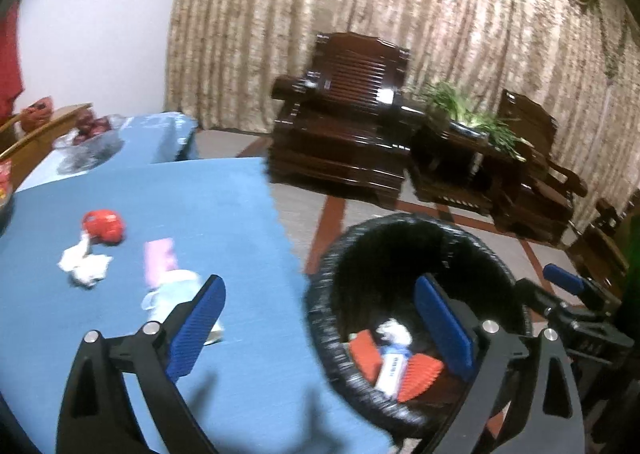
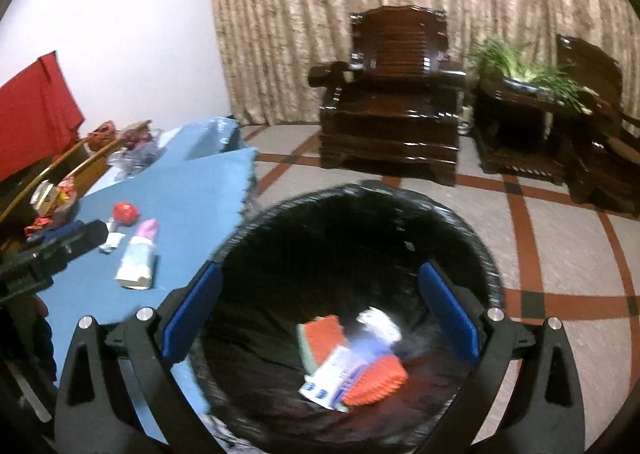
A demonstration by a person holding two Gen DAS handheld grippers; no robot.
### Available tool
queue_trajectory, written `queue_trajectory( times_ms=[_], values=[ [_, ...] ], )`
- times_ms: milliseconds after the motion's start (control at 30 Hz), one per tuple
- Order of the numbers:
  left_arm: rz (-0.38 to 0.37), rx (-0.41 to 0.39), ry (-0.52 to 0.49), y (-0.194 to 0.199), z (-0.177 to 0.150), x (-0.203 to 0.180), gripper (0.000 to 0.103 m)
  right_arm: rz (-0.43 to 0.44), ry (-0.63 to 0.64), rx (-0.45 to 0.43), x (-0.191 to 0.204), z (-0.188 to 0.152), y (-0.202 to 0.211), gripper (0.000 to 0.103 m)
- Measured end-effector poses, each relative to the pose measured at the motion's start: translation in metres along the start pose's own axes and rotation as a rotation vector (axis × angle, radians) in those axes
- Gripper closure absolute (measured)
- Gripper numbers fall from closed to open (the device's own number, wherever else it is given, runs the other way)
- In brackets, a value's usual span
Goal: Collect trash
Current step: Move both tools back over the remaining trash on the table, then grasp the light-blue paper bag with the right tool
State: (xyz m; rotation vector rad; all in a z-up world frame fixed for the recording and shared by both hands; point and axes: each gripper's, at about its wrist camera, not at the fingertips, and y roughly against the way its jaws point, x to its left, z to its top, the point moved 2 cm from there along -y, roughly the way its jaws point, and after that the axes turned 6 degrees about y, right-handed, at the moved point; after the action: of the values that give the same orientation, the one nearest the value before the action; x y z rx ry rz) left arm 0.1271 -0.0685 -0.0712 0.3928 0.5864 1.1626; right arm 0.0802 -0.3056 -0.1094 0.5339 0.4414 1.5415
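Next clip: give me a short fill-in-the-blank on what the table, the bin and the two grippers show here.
1. The bin is lined with a ____ bag.
2. The cloth on the table is ____.
3. The crumpled tissue lies on the ____, not in the bin.
4. The right hand-held gripper hangs over the bin with its jaws ____; the left hand-held gripper holds nothing either.

Missing words: black; blue; table; open

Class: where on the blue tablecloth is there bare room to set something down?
Free: the blue tablecloth between the pink-capped bottle and its edge by the bin, and beyond the red can. Crowded: can, crumpled tissue and bottle cluster together.
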Motion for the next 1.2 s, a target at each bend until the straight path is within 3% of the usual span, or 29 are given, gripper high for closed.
queue_trajectory(
  times_ms=[267,500,933,1200],
  values=[
    [0.15,-0.059,0.05,0.038,-0.003,0.073,0.009,0.138,0.078,-0.01,0.074,0.018,-0.018,0.007],
    [0.234,-0.082,0.085,0.055,-0.005,0.123,0.009,0.225,0.133,-0.002,0.129,0.025,-0.037,0.007],
    [0.333,-0.068,0.153,0.055,-0.019,0.193,0.009,0.309,0.209,0.077,0.208,0.025,-0.101,0.007],
    [0.346,-0.055,0.161,0.044,-0.024,0.209,0.009,0.313,0.246,0.161,0.236,0.006,-0.149,0.007]
  ],
)
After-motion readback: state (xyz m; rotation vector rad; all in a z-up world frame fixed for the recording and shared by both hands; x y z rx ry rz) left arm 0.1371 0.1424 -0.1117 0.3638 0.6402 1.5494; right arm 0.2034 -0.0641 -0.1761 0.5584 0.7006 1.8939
